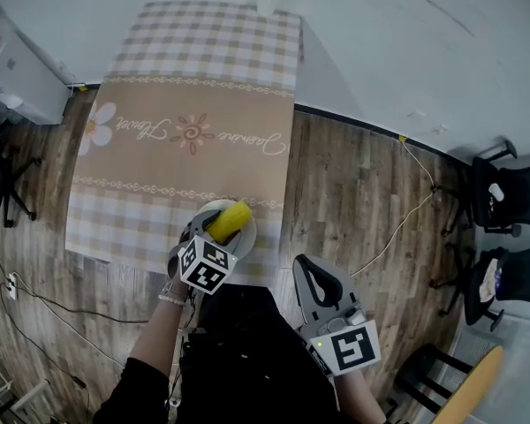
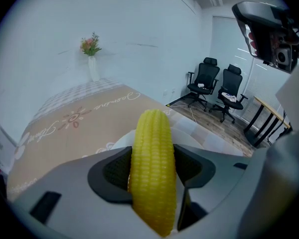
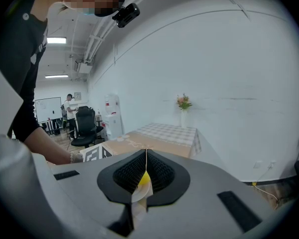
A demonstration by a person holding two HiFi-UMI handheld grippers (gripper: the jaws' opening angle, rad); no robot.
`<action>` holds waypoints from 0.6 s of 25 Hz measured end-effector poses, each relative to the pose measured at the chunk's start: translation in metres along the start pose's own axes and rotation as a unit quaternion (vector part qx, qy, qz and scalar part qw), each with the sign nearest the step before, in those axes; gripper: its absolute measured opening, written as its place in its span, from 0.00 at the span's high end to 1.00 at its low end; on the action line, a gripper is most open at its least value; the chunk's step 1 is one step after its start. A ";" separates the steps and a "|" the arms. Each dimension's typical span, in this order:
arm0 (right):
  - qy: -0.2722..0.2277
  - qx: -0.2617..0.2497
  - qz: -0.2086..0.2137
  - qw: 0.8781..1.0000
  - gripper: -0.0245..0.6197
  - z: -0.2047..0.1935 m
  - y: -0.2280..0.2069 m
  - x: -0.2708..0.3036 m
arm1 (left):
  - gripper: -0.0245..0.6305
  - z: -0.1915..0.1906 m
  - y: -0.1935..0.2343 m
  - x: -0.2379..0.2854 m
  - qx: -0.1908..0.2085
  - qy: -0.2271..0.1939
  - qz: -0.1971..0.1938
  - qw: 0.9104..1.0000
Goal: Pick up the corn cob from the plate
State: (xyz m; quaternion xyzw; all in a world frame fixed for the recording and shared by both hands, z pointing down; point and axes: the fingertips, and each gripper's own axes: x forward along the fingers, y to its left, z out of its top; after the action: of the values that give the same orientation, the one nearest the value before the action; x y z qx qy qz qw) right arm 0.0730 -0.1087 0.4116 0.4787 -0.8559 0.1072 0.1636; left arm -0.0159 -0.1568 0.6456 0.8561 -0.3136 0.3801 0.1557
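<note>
Corn cob (image 2: pixel 153 168), yellow and ridged with rows of kernels, is clamped in my left claw (image 1: pixel 214 232). In the left gripper view the two dark ribbed pads (image 2: pixel 114 172) press on its two sides. The cob runs lengthwise away from the camera, its rounded tip pointing toward the far end of the table.

From the head view, the cob sits over a round white plate (image 1: pixel 248 236) near the table's closest edge. The view is steep, and I cannot tell whether the cob rests on the plate or is just clear of it. The table wears a long cloth (image 1: pixel 185 87), tan down the middle with pale checked bands at both ends. At the far end a white vase of pink flowers (image 2: pixel 92 66) stands against the wall.

My right claw (image 1: pixel 305 268) hangs off the table's right corner, over the brown wooden plank floor (image 1: pixel 353 193), well apart from the plate. In the right gripper view its pads are together with nothing between them. A sliver of yellow and white shows through the gap beneath them.

Each claw carries a white cube with black square markers (image 1: pixel 205 268). Two black office chairs (image 2: pixel 217 83) stand to the right on the floor.
</note>
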 end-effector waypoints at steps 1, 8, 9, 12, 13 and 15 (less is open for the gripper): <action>0.000 -0.001 0.001 1.000 0.90 0.000 0.000 -0.001 | 0.56 0.000 0.000 0.000 -0.003 0.003 -0.001 1.000; 0.000 -0.006 0.008 1.000 0.90 -0.002 0.000 -0.006 | 0.56 0.005 -0.001 -0.004 -0.025 -0.003 -0.008 1.000; -0.001 -0.007 0.008 1.000 0.90 -0.003 -0.001 -0.007 | 0.56 0.006 -0.001 -0.005 -0.023 -0.004 -0.006 1.000; -0.004 -0.009 0.010 1.000 0.90 -0.003 0.000 -0.010 | 0.56 0.008 0.000 -0.009 -0.014 -0.007 0.003 1.000; -0.004 -0.010 0.010 1.000 0.90 -0.003 0.000 -0.011 | 0.56 0.010 0.001 -0.011 -0.015 -0.009 0.006 1.000; -0.007 -0.012 0.012 1.000 0.90 -0.002 0.000 -0.012 | 0.56 0.014 0.001 -0.016 -0.022 -0.017 0.007 1.000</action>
State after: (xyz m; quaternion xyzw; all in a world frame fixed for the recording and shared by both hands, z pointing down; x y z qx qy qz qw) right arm 0.0794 -0.0983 0.4091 0.4673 -0.8638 0.0955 0.1624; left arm -0.0172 -0.1579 0.6246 0.8565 -0.3309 0.3593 0.1667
